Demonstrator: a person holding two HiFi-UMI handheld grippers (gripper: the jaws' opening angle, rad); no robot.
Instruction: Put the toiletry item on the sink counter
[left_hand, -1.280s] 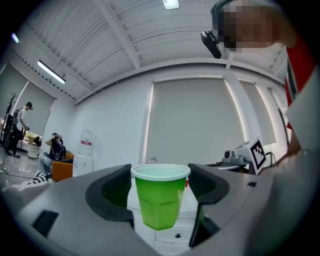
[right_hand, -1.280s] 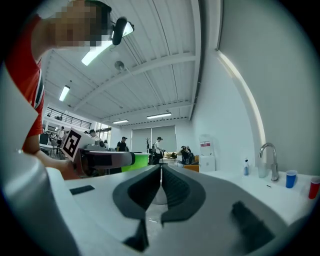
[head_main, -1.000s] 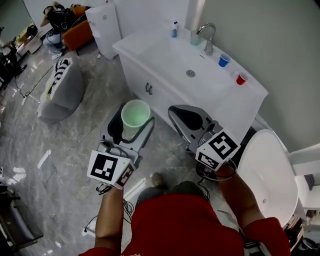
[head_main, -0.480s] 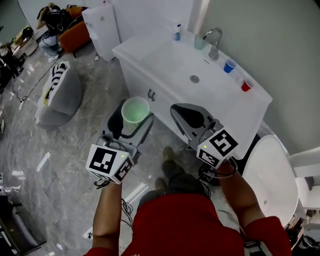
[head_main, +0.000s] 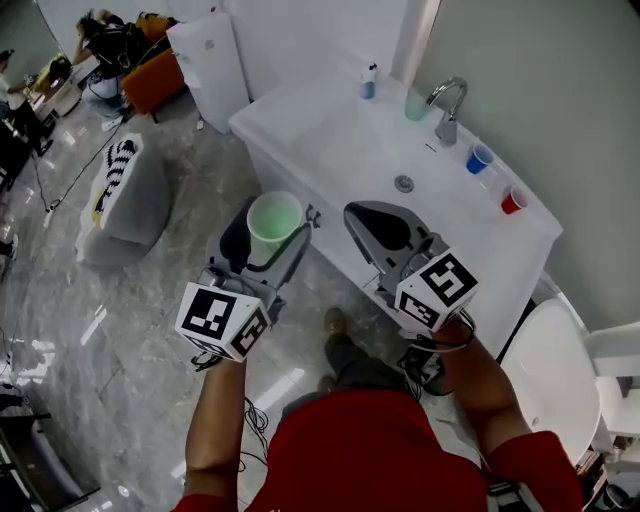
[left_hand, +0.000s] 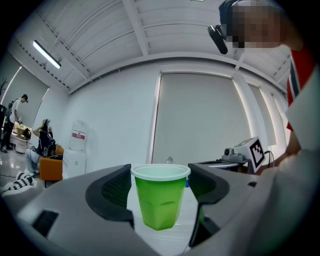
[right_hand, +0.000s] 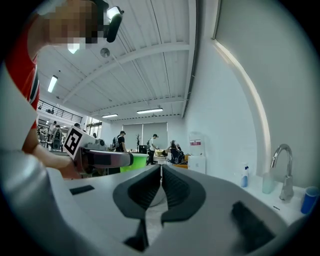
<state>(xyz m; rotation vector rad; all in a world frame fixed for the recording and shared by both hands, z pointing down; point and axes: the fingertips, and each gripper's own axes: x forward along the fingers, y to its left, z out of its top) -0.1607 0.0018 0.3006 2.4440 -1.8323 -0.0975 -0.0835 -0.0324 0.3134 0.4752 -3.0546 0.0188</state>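
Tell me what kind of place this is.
Probably a mock bathroom set up inside a big open workshop or lab: a white sink counter with a faucet, what looks like a toilet beside it, and people standing in the hall behind.

the white sink counter (head_main: 300, 105) stands on a grey marble floor (head_main: 190, 270). along the counter's back edge a small bottle (head_main: 369, 82) stands at the far end, then a pale green cup (head_main: 415, 104) just beside the faucet (head_main: 447, 100). past the faucet a blue cup (head_main: 479, 158) and a red cup (head_main: 513, 200) stand near each other, not touching. on the floor a grey cushion (head_main: 125, 195) lies well apart from the counter.
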